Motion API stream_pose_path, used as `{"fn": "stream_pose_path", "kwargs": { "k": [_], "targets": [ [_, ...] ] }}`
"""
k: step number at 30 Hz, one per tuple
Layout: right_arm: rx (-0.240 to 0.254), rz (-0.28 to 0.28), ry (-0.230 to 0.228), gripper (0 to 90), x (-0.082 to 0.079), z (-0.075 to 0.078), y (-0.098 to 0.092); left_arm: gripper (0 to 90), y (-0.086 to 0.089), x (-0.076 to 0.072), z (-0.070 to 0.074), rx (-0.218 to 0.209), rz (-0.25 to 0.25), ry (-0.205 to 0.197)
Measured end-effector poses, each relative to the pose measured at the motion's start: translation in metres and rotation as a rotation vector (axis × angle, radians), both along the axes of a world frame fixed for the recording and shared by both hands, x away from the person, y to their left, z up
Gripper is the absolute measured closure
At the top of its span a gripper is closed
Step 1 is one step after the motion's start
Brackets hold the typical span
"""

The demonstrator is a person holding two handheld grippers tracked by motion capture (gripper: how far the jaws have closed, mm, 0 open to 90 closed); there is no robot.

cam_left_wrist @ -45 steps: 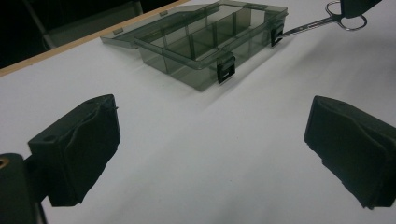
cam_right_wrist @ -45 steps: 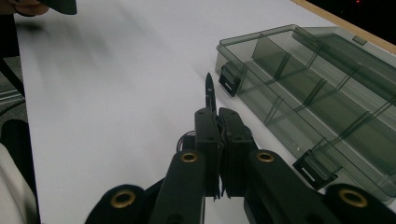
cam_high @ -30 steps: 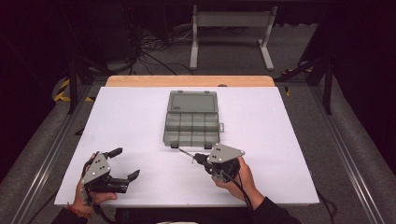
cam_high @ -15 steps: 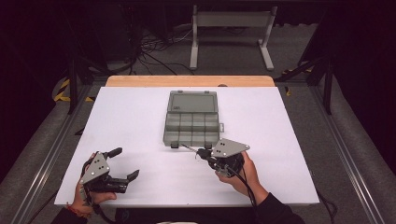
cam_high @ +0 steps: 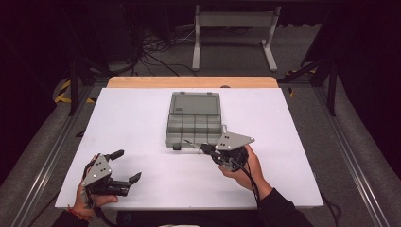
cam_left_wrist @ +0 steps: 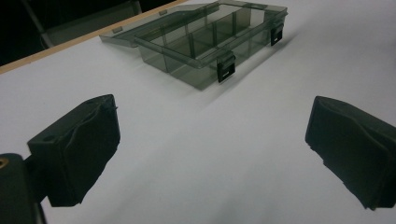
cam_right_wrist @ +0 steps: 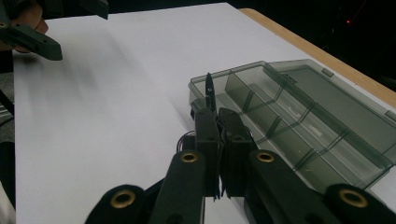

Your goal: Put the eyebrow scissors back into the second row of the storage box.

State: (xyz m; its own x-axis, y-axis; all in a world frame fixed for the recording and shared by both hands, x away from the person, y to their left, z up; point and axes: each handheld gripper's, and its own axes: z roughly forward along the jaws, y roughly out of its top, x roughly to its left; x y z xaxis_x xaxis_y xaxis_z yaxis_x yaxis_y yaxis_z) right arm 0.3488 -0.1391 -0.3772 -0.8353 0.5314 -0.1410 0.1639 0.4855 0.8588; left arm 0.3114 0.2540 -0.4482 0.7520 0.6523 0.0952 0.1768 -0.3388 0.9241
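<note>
Nearest me, my left claw [cam_high: 126, 165] rests wide open on the white counter [cam_high: 142, 118], nothing between its jaws. My right claw [cam_high: 204, 148], clamped on a thin dark pointed piece [cam_right_wrist: 209, 88], sits at the open grey compartment box [cam_high: 194, 124]. Beyond the counter, cables [cam_high: 156, 47] and a metal stand [cam_high: 234, 28] occupy the floor.

Open compartment box [cam_left_wrist: 205, 42] beyond spread tool [cam_left_wrist: 212, 147]

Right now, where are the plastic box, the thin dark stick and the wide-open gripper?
Plastic box [cam_high: 194, 125]: high view, on its divided tray.
Thin dark stick [cam_right_wrist: 208, 88]: right gripper view, near its tip.
Left gripper [cam_high: 124, 166]: high view, between its spread jaws.
</note>
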Motion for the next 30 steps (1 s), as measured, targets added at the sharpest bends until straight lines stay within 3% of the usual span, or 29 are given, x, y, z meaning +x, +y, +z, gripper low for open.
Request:
{"fn": "stream_pose_path", "kwargs": {
  "k": [14, 16, 25, 30],
  "targets": [
    [-0.014, -0.016, 0.036, 88.1, 0.036, -0.002, 0.000, 3.7, -0.001, 0.001, -0.001, 0.003, -0.012, 0.010],
    [-0.001, -0.002, 0.052, 88.2, 0.042, -0.003, 0.001, 3.6, -0.001, 0.001, -0.002, 0.005, -0.014, 0.011],
    [-0.047, 0.023, 0.094, 88.1, 0.058, -0.014, 0.006, 3.6, -0.001, 0.001, -0.002, 0.004, -0.011, 0.011],
    [-0.048, 0.029, 0.114, 88.1, 0.065, -0.018, 0.006, 3.7, -0.001, 0.001, -0.002, 0.007, -0.013, 0.013]
  ]
}}
